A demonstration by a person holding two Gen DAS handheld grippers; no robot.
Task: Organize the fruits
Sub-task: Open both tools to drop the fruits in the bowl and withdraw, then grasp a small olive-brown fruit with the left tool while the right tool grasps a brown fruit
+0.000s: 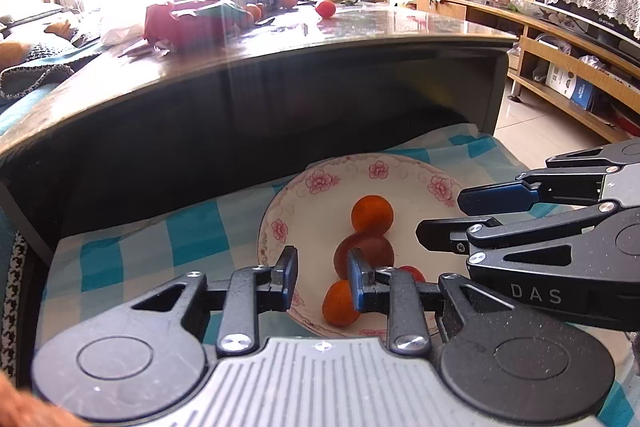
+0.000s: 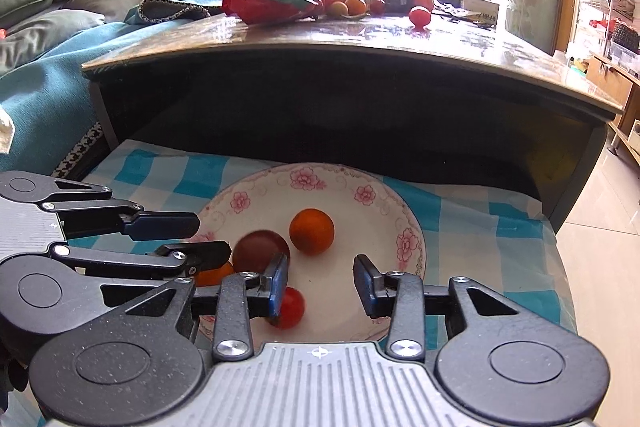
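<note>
A white plate with pink flowers [image 1: 320,183] [image 2: 380,203] lies on a blue checked cloth. It holds an orange fruit [image 1: 372,214] [image 2: 312,231], a dark brown-red fruit [image 1: 366,247] [image 2: 258,247], a second orange fruit [image 1: 338,305] [image 2: 214,275] and a small red tomato [image 1: 414,273] [image 2: 292,307]. My left gripper [image 1: 322,281] [image 2: 208,237] is open and empty over the plate's near left side. My right gripper [image 2: 320,285] [image 1: 440,215] is open and empty over the plate's near edge, its left finger beside the tomato.
A dark glossy coffee table [image 1: 360,27] [image 2: 360,39] stands behind the plate, carrying a red bag [image 2: 272,1], a tomato [image 1: 325,9] [image 2: 420,15] and more fruits [image 2: 354,6]. A sofa [image 2: 60,27] is at left. A wooden TV shelf [image 1: 568,67] is at right.
</note>
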